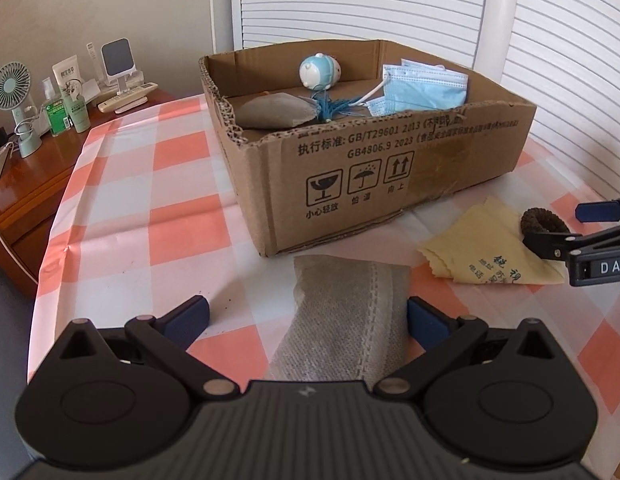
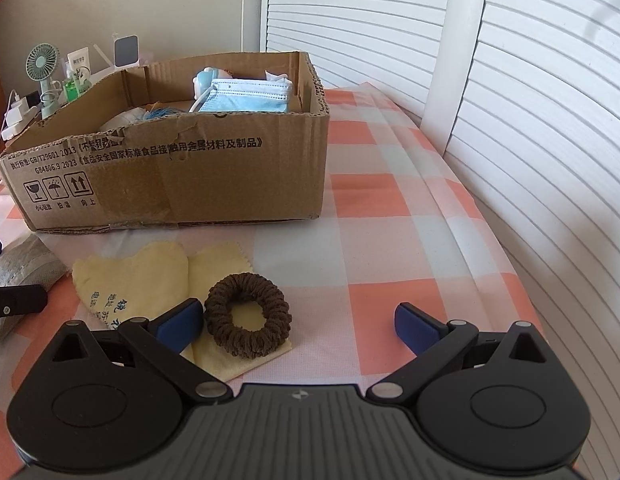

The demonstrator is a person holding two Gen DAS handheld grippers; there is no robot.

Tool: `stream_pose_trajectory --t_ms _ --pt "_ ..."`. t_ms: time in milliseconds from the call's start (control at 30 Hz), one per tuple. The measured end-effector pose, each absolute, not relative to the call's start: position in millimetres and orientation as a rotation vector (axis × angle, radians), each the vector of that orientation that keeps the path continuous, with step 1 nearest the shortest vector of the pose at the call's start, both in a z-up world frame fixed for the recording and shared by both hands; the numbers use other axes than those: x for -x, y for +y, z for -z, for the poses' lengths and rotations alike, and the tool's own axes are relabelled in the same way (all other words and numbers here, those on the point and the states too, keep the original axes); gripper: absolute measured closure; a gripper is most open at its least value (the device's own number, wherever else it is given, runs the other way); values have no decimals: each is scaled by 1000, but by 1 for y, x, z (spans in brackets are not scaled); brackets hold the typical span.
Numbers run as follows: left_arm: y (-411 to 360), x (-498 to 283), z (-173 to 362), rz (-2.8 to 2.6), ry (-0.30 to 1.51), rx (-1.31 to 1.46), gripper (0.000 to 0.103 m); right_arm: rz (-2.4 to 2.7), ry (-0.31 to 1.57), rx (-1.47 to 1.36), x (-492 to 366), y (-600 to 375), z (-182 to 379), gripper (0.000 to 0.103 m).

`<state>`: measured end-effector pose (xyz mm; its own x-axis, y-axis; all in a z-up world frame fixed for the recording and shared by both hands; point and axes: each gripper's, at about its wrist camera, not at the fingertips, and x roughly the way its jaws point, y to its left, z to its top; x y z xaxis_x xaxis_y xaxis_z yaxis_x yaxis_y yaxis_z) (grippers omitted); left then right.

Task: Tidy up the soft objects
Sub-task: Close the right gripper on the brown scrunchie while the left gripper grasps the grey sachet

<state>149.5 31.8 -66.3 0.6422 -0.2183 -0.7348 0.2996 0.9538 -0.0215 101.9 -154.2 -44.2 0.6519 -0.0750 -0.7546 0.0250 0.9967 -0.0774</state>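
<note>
Sachet [image 1: 342, 320], a limp grey fabric pouch in front of the cardboard box [image 1: 390, 168], looks light; left gripper [image 1: 308, 320] spread wide astride it, right gripper [image 2: 298, 322] agape beside the scrunchie [image 2: 248, 314].

The left gripper [image 1: 308, 318] is held low and level, jaws spread wide, blue pads [image 1: 190, 316] angled inward. The right gripper [image 2: 298, 322] is likewise held low, jaws fully parted, nothing gripped between its pads [image 2: 416, 322].

Low wrist views, both facing box [image 1: 374, 168] [image 2: 178, 176] — near
</note>
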Motion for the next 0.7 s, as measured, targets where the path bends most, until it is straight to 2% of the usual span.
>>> stream_pose_trajectory --t_ms 67,200,333,433,500,600,700 --pt "32 -148 67 283 819 -99 0 45 852 67 -100 -154 44 3" --pt "32 -146 68 271 807 -92 0 -2 825 83 -93 -149 40 22" --pt "32 -144 69 265 795 -89 0 -36 802 94 -88 -144 39 33" --pt "32 -142 69 260 786 -91 0 -50 791 86 -86 -143 39 50" --pt "32 -139 68 255 778 -99 0 -63 785 90 -84 -141 38 56" --pt "29 -134 66 264 762 -126 5 -64 780 109 -82 -137 38 58" --pt "27 -131 63 291 759 -147 14 -67 783 104 -83 -137 37 59"
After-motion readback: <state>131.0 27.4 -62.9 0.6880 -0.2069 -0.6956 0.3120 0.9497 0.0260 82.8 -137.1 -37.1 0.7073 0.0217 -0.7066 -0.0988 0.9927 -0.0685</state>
